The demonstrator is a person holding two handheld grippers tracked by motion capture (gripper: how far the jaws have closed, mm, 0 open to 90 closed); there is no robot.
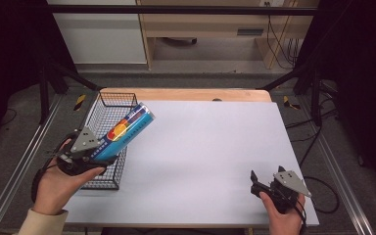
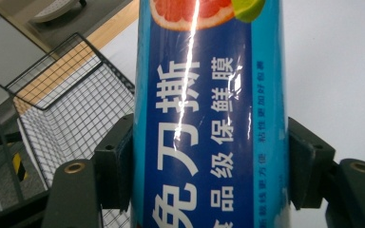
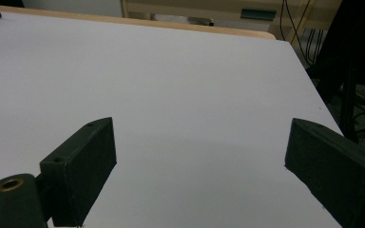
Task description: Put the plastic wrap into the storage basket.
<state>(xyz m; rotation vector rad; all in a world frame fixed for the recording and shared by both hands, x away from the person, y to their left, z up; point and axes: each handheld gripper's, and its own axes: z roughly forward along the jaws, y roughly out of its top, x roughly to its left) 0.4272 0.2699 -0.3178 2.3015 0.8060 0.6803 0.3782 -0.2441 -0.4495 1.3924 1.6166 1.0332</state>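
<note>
Cling-film box point(image 1: 126, 131) is clamped in the left gripper point(image 1: 95, 155), tilted over the wire basket point(image 1: 108, 108), not yet inside; right gripper point(image 1: 255, 183) idles open.

We've got the wire basket point(image 1: 108, 142) sitting on the table's point(image 1: 205, 156) left edge, with the cling-film box point(image 1: 125, 131) tilted up over it. Right gripper point(image 1: 256, 183) sits well apart, near the front right corner.

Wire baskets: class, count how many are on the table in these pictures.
1. The black wire basket stands at the table's left edge, just behind the left gripper, which holds a blue cling-film box tilted above it. Nothing hides another.
</note>
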